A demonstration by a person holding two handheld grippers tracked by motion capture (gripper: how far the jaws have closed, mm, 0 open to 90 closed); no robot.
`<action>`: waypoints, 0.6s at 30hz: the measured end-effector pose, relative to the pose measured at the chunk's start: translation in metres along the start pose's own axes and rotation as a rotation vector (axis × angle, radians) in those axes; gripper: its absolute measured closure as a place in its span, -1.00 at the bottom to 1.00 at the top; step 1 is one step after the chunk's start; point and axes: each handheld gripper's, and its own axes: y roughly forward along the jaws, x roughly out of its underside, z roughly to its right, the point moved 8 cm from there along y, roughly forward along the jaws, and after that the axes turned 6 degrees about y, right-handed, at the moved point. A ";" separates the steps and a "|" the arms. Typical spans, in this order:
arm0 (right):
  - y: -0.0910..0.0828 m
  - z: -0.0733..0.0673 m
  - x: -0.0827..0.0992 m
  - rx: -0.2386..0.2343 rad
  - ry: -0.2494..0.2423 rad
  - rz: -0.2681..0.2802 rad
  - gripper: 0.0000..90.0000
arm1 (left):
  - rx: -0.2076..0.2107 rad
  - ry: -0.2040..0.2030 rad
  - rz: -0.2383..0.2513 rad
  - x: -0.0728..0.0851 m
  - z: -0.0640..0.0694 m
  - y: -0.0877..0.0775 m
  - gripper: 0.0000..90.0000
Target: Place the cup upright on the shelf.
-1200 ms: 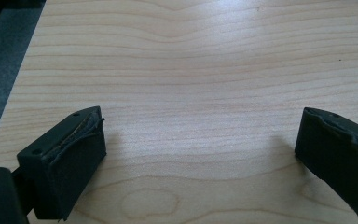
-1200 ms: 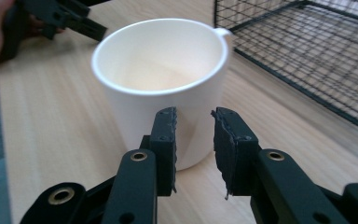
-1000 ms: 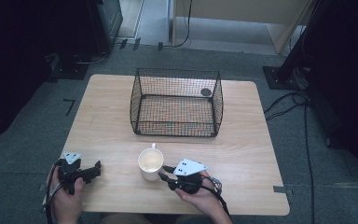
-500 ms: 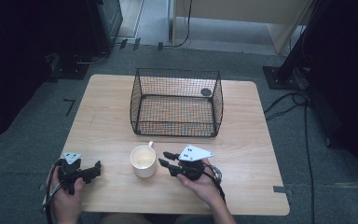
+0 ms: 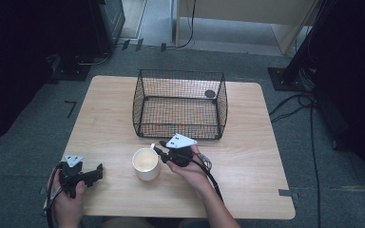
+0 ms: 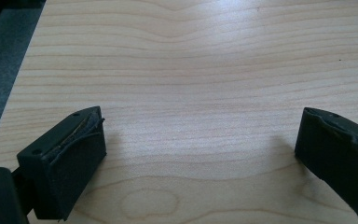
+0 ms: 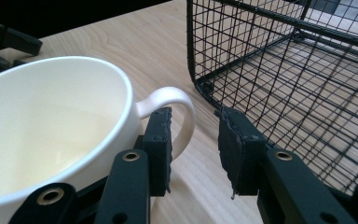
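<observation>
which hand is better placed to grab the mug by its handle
Right. The right gripper has its fingers on either side of the mug handle, not pressing it. The left gripper sits open near the table corner, apart from the mug.

cup: its near side and bottom are cut off by the lower and left edges of the right gripper view; one black finger stands in front of part of its handle, so it is hard to tell if the finger touches it.
wire basket: its far and right parts run off the edge of the right gripper view.
small dark round thing: it lies in the basket's far right corner and is too small to tell what it is.
left gripper: its right finger is cut off by the edge of the left gripper view.
person's arms: cut off by the bottom edge of the high view.
</observation>
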 end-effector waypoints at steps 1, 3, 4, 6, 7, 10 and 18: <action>0.003 0.000 0.000 0.002 -0.007 -0.008 0.47 | 0.000 0.000 0.000 0.000 0.000 0.000 -0.96; 0.008 0.000 0.001 0.004 -0.025 -0.019 0.54 | 0.000 0.000 0.000 0.000 0.000 0.000 -0.96; 0.010 0.001 0.001 0.020 -0.035 -0.013 0.59 | 0.000 0.000 0.000 0.000 0.000 0.000 -0.96; 0.012 0.001 -0.001 0.011 -0.015 0.002 0.68 | 0.000 0.000 0.000 0.000 0.000 0.000 -0.96; 0.012 0.000 -0.001 0.006 -0.013 0.004 0.75 | 0.000 0.000 0.000 0.000 0.000 0.000 -0.96; 0.011 0.000 0.000 0.025 -0.018 0.006 0.86 | 0.000 0.000 0.000 0.000 0.000 0.000 -0.96; -0.020 0.010 0.012 0.087 0.014 0.032 0.77 | 0.000 0.000 0.000 0.000 0.000 0.000 -0.96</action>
